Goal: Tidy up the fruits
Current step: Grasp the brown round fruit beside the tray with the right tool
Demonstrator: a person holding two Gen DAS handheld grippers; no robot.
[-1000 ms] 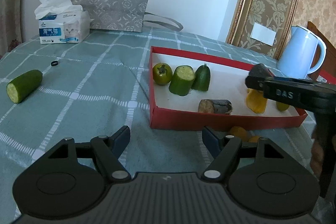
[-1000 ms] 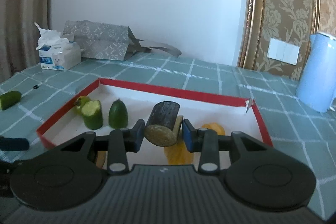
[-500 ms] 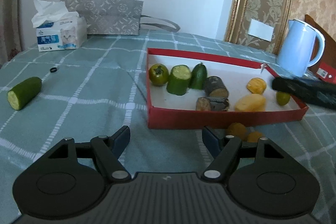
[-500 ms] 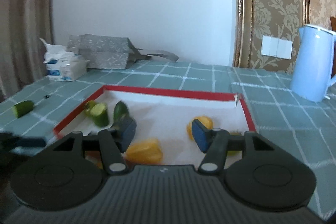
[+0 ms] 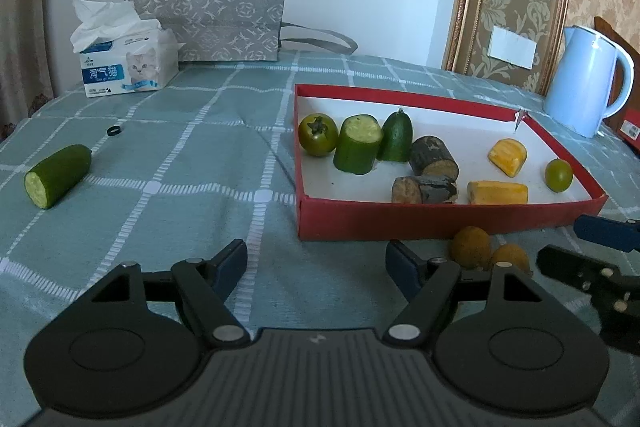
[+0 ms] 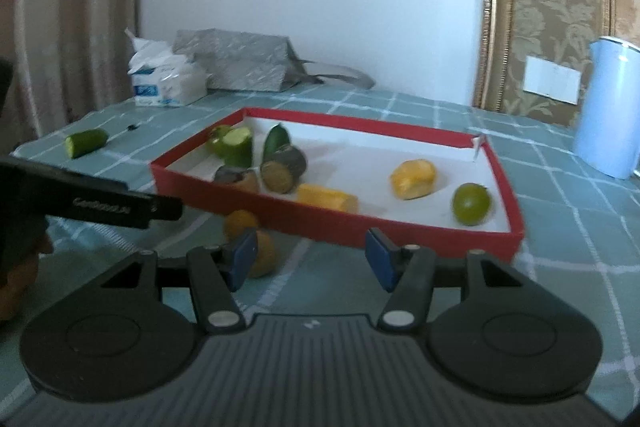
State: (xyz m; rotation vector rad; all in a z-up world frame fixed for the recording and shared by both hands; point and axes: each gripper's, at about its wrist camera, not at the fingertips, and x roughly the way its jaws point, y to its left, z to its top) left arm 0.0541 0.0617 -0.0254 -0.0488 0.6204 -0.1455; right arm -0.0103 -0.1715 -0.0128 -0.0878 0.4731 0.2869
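Left gripper (image 5: 316, 261) jaws released, nothing between them, hovering over the green checked tablecloth (image 5: 168, 163) just in front of the red tray's (image 5: 440, 217) near wall. Right gripper (image 6: 308, 253) jaws also spread wide and holding nothing, low over the cloth at the tray's near wall; its blue pads (image 6: 242, 257) sit beside two small yellow-brown fruits (image 6: 256, 247) lying outside the tray, touching each other, just in front of its near wall. Right-wrist view is motion-blurred.

Inside the tray, left end: green tomato (image 5: 318, 134), upright cucumber chunk (image 5: 357, 149) touching it, cucumber end piece (image 5: 397, 135) just beside that. Middle of tray: two dark brown cut stalk pieces (image 5: 434, 157), one on its side at the near wall. Right of those: yellow wedge (image 5: 497, 192) against the near wall, another yellow piece (image 5: 507, 156) further back, small green round fruit (image 5: 559, 175) by the right wall.

Well left of the tray, one cucumber half (image 5: 56, 175) lies alone on the surface, with a small black ring (image 5: 114, 130) behind it. Far from the tray at the back left: tissue box (image 5: 128, 67) and grey patterned bag (image 5: 216, 25). Pale blue kettle (image 5: 584, 83) stands behind the tray's right corner.
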